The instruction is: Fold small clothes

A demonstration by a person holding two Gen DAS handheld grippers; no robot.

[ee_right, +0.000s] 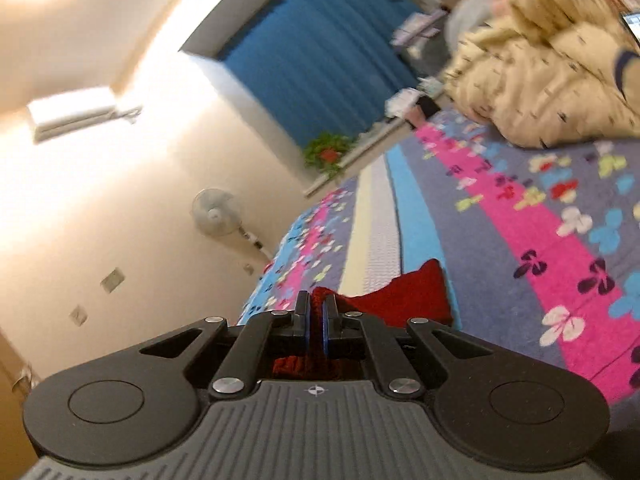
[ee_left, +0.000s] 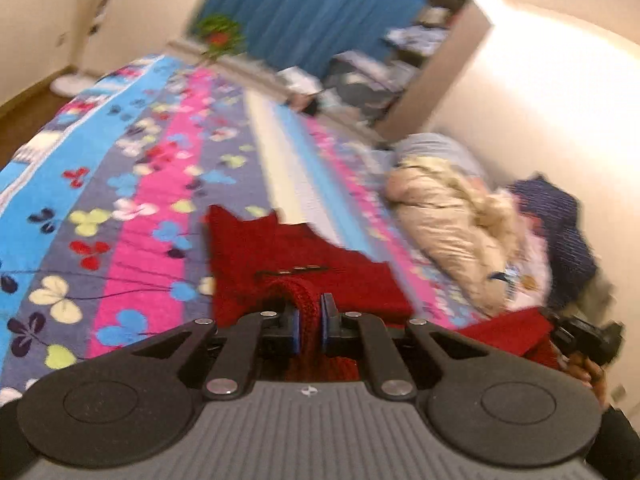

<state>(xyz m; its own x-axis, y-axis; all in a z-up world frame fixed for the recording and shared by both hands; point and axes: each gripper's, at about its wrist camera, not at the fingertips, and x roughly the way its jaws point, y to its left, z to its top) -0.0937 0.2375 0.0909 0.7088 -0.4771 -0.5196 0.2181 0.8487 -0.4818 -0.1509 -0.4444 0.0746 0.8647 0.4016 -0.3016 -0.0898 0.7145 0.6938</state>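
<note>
2 grippers, left gripper and right gripper, each pinching the red knitted garment, draped ahead onto the butterfly-patterned bedspread. Advised: equal tension, edges aligned before lowering.

Setting: home bedroom. Bed with butterfly-print cover; blue curtain at 12 o'clock, potted plant on the sill; standing fan; wall air conditioner; beige jacket at 3 o'clock.
</note>
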